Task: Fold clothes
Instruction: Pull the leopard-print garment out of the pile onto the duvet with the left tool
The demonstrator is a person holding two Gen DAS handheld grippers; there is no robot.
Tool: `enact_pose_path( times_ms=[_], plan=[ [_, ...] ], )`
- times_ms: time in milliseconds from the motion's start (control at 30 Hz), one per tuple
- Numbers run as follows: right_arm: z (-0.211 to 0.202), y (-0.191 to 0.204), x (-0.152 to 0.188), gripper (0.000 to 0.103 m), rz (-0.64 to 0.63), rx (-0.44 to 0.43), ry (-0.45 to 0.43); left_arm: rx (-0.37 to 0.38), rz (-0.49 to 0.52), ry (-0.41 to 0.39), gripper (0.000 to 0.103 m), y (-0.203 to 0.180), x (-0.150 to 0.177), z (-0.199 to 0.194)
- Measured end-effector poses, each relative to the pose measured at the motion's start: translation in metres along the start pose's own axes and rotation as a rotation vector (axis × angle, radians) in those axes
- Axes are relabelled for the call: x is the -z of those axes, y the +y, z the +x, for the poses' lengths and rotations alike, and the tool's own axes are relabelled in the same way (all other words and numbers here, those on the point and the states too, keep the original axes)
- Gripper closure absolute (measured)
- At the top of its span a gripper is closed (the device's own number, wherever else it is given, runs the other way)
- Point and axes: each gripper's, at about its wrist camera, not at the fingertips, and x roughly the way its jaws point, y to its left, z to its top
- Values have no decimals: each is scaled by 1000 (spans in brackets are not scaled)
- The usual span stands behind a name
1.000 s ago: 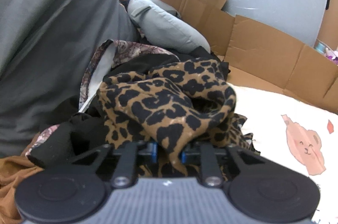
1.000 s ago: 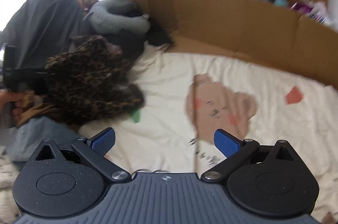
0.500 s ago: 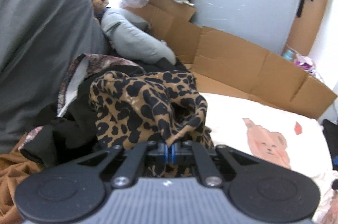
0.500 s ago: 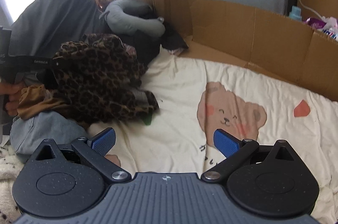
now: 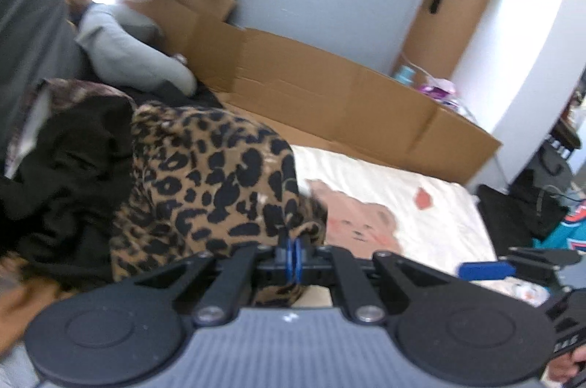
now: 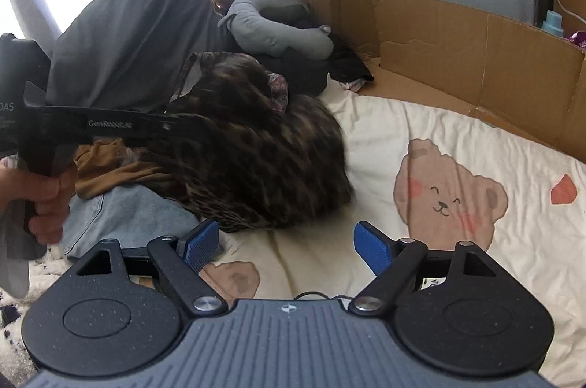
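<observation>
the left gripper has its 2 blue pads pressed together on a fold of the leopard-print garment, which bulges up from the pinch toward 11 o'clock in the left wrist view. the garment is bunched, so no collar, hem or sleeve can be made out, and which way it points is not readable; its longest run in that view goes from the pads up and left to the dark pile. a strip of it hangs below the pads and disappears behind the gripper body.

in the right wrist view the same garment is motion-blurred, a dark mound at 10 o'clock from the right gripper, lying on the cream bear-print sheet with its long side running roughly left to right. the right gripper's fingers stand wide apart and hold nothing, hanging over the bare sheet just beside the mound's near edge. the left gripper's black body crosses the mound's left side, held by a hand at 9 o'clock (its pads are hidden behind the cloth here).

a pale denim piece and an ochre cloth lie against the mound's left side, partly under it. black clothing sits at 9 o'clock in the left view, touching the leopard print. a cardboard wall borders the sheet's far side.
</observation>
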Motion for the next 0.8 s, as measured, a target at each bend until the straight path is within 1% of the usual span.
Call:
enact_pose_path(
  times_ms=[33, 67, 100, 133, 167, 200, 233, 267, 300, 367, 400, 433, 467, 500, 533, 567, 600, 633, 667, 733, 800],
  plan=[
    [1, -1, 2, 30, 14, -3, 7, 16, 1, 7, 101, -5, 3, 3],
    [2, -2, 3, 39, 27, -6, 14, 31, 1, 14, 101, -10, 5, 6],
    [3, -4, 5, 45, 38, -8, 21, 49, -2, 21, 101, -15, 9, 9],
    [4, -5, 8, 56, 45, -8, 29, 68, -5, 28, 101, -21, 13, 11],
    [5, -7, 11, 65, 52, -7, 36, 87, -9, 35, 102, -27, 16, 12],
    [6, -9, 14, 69, 59, -7, 44, 105, -8, 41, 103, -32, 19, 15],
    [7, -10, 17, 77, 65, -6, 51, 134, -8, 42, 103, -37, 22, 17],
    [8, -12, 20, 82, 72, -6, 58, 164, -6, 46, 103, -40, 24, 19],
    [8, -13, 22, 83, 79, -6, 66, 193, -4, 50, 103, -44, 26, 21],
    [10, -17, 28, 87, 93, -5, 81, 188, 8, 70, 102, -47, 28, 26],
    [11, -18, 31, 87, 100, -5, 88, 178, 5, 79, 97, -45, 29, 27],
    [12, -20, 33, 87, 105, 1, 92, 168, -1, 86, 95, -43, 30, 28],
    [13, -21, 35, 85, 109, 14, 93, 151, -12, 87, 90, -38, 30, 29],
    [14, -22, 36, 85, 112, 26, 93, 133, -25, 85, 80, -31, 30, 29],
    [15, -24, 38, 82, 118, 33, 91, 110, -39, 81, 73, -23, 29, 28],
    [15, -25, 39, 69, 127, 35, 86, 84, -53, 76, 62, -15, 29, 27],
    [16, -27, 41, 59, 135, 37, 81, 58, -64, 69, 55, -7, 28, 26],
    [16, -29, 42, 49, 144, 39, 76, 29, -74, 64, 53, 1, 28, 24],
    [17, -30, 43, 45, 148, 43, 73, 0, -81, 63, 52, 8, 28, 23],
    [18, -32, 44, 43, 145, 54, 71, -52, -94, 66, 50, 22, 28, 20],
    [18, -32, 44, 43, 144, 58, 72, -92, -108, 72, 45, 35, 28, 19]
  ],
)
